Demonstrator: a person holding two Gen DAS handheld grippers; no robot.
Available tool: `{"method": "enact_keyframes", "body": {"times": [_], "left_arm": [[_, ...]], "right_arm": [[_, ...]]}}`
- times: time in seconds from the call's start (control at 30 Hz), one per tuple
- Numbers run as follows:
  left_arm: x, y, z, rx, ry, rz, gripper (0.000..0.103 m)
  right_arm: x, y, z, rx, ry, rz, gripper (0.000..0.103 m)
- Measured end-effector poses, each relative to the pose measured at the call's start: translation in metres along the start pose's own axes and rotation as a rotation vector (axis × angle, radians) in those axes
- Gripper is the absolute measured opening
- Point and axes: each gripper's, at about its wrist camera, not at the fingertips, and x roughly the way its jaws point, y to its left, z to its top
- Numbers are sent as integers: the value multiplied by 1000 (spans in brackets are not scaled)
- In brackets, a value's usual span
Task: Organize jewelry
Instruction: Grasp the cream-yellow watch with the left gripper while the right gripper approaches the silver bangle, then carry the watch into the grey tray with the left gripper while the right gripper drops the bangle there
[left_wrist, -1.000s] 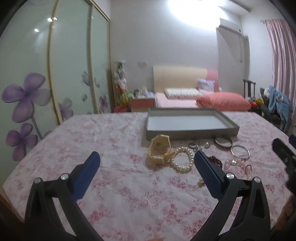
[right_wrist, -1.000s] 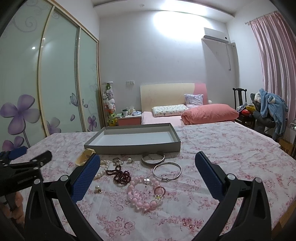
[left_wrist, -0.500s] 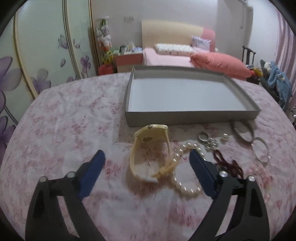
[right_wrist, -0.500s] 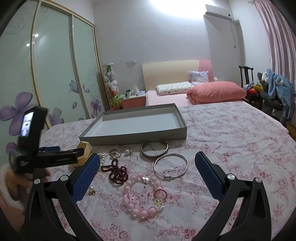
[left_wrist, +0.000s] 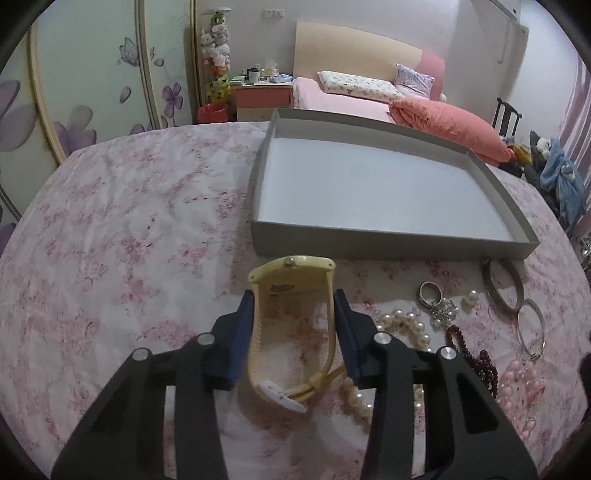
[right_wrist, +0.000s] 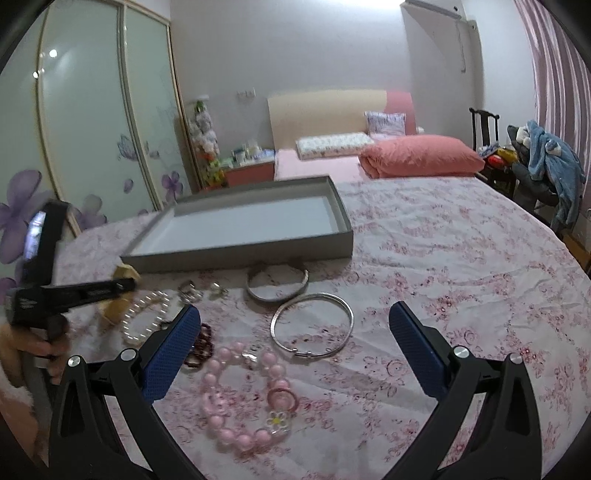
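A cream watch (left_wrist: 291, 266) with a buckled strap stands on the pink floral cloth just in front of the grey tray (left_wrist: 388, 242). My left gripper (left_wrist: 293, 297) straddles it. Its jaws are closing, and both blue pads touch the sides of the strap. To the right lie a pearl bracelet (left_wrist: 406, 321), rings (left_wrist: 437, 299), a dark red bead bracelet (left_wrist: 476, 365) and a pink bead bracelet (right_wrist: 236, 435). My right gripper (right_wrist: 294, 310) hangs open over a thin silver bangle (right_wrist: 349, 317), holding nothing. The left gripper (right_wrist: 125, 284) shows at that view's left edge.
The tray holds nothing and lies at the far side of the round table. A wider silver bangle (right_wrist: 258, 295) lies against its front wall. A person's hand (right_wrist: 33, 347) grips the left tool. A bed, a wardrobe and a chair stand beyond the table.
My left gripper moved forward and tipped down over the cream watch, and its jaws narrowed from wide open onto the strap. The right gripper tilted down slightly and stayed open.
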Motion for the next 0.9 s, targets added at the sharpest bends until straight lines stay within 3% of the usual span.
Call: {"method": "enact_keyframes", "body": {"times": [0.2,0.53,0.8,0.87,0.9], "left_arm": [[-14,21,2,-38,-40,-11,41],[-34,37,0,-70,-86,-33,41],[-37,37,-3,-63,-84,-53,41],[-38,36,-4,-61,-86,-55,41],[-39,36,-3,-62,-86,-56,41]], "right_arm": [[33,1,7,-50,118,-64,100],[74,-1,7,-45,285,-92,100],[81,6,3,-65,327,-91,97],[83,5,5,-63,324,-93,93],[82,5,6,-67,317,-90,82]]}}
